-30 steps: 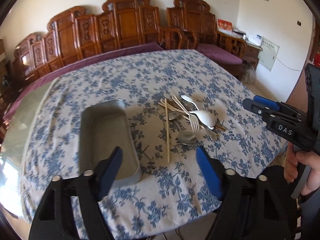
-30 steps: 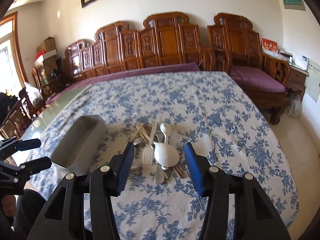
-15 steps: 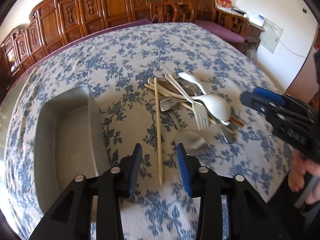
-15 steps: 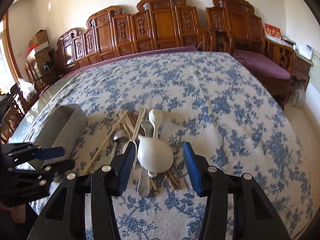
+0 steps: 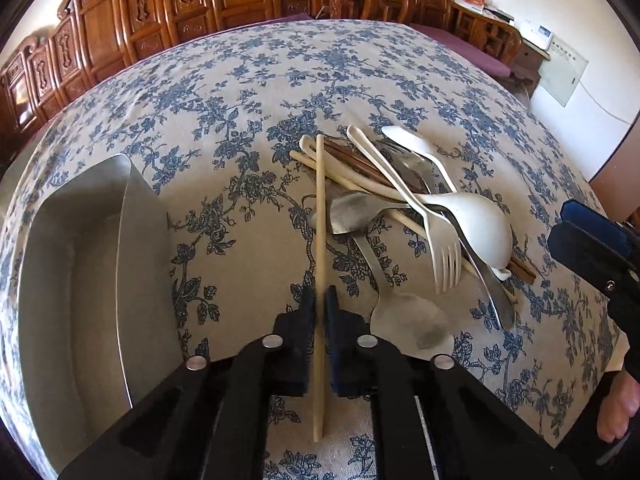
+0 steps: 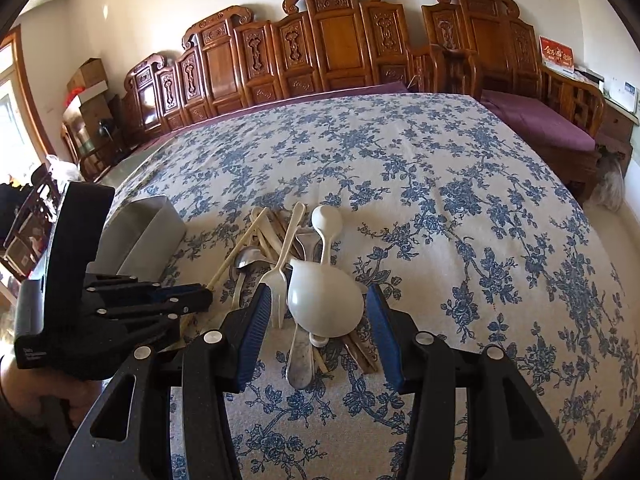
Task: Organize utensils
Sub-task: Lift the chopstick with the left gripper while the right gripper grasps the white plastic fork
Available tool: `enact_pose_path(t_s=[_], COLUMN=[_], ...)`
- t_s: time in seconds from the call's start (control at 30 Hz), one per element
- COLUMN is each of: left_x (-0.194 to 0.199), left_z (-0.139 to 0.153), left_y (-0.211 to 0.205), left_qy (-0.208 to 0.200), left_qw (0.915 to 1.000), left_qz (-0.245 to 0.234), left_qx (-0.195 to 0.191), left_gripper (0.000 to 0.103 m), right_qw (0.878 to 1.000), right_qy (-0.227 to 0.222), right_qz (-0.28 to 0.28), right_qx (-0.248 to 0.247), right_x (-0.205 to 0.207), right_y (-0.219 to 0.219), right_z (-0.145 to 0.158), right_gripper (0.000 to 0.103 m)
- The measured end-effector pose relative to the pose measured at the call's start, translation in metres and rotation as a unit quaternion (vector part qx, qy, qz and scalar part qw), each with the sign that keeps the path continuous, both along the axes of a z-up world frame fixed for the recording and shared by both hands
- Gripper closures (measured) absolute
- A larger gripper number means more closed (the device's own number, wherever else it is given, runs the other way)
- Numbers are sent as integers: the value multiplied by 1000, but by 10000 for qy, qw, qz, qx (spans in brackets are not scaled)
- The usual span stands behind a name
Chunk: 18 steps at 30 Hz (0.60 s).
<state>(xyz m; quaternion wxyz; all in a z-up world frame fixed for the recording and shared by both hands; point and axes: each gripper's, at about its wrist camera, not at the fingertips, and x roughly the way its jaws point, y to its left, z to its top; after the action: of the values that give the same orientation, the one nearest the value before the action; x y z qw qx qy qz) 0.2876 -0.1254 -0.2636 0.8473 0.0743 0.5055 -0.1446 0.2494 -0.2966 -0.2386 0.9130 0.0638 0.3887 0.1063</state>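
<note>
A heap of utensils lies on the floral tablecloth (image 5: pixel 248 92): a white ladle spoon (image 5: pixel 476 228), a white fork (image 5: pixel 444 256), metal spoons (image 5: pixel 412 324), dark and pale chopsticks. One pale chopstick (image 5: pixel 319 208) sticks out of the heap toward me. My left gripper (image 5: pixel 319 294) is closing on it, and its blue pads press the stick from both sides near its near end. In the right wrist view my right gripper (image 6: pixel 316 308) stands open, with the white ladle spoon (image 6: pixel 324 300) seen between its fingers, untouched. The left gripper (image 6: pixel 200 300) shows at that view's left.
A rectangular metal tray (image 5: pixel 80 280) sits left of the heap, with nothing in it. Carved wooden chairs (image 6: pixel 340 40) line the table's far side. A purple-cushioned bench (image 6: pixel 552 128) stands at the right, and the table edge runs close at the right.
My left gripper came down and forward to the pale chopstick, and its jaws went from wide apart to pressed on the stick. The right gripper sank a little toward the heap and stayed open.
</note>
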Motion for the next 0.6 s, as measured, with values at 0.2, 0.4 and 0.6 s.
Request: enact_pose_path(t_s=[0.2, 0.4, 0.6], left_x=[-16, -32, -36], left_z=[12, 30, 45], left_y=[6, 17, 31], left_qy=[-193, -389, -502], left_qw=[9995, 9979, 9959], left_qz=[-111, -188, -183], left_qx=[-205, -482, -728], left_gripper=[99, 99, 99], right_qw=[10000, 9999, 9989], right_qy=[-15, 70, 338], right_qz=[32, 118, 312], right_qx=[10, 43, 6], right_x=[1, 10, 36], right_y=[4, 16, 35], right_z=[1, 2, -1], right_gripper=[51, 66, 72])
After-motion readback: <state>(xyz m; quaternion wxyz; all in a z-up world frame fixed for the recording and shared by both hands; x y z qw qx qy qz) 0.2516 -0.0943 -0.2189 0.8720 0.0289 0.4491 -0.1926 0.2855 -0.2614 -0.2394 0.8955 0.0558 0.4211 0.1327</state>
